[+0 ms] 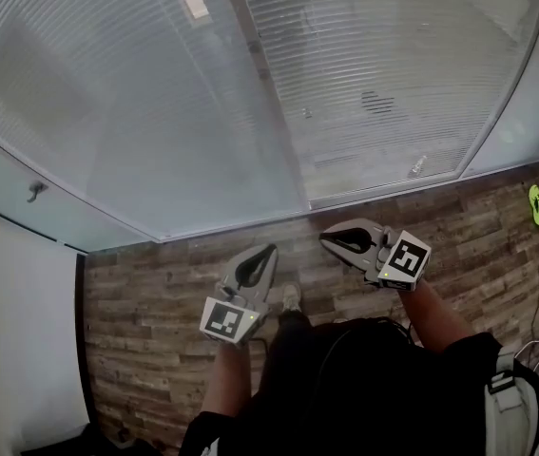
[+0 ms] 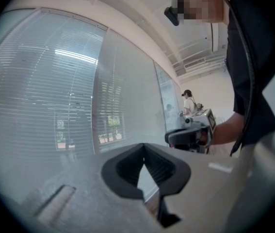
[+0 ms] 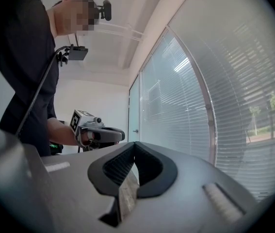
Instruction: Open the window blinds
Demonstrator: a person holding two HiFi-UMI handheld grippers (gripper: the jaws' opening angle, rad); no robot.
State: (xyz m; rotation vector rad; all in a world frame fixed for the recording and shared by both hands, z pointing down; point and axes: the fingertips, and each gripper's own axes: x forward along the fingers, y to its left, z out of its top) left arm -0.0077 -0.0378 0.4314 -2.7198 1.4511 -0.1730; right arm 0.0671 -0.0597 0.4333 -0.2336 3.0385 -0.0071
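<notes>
The left gripper (image 1: 268, 252) and right gripper (image 1: 328, 239) are held level, side by side, near the blinds (image 1: 145, 112), each with jaws pressed together and nothing pinched. The slats seem shut, though glare hazes them.

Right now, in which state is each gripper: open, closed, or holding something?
Left gripper: closed, jaws together, holding nothing.
Right gripper: closed, jaws together, holding nothing.
</notes>
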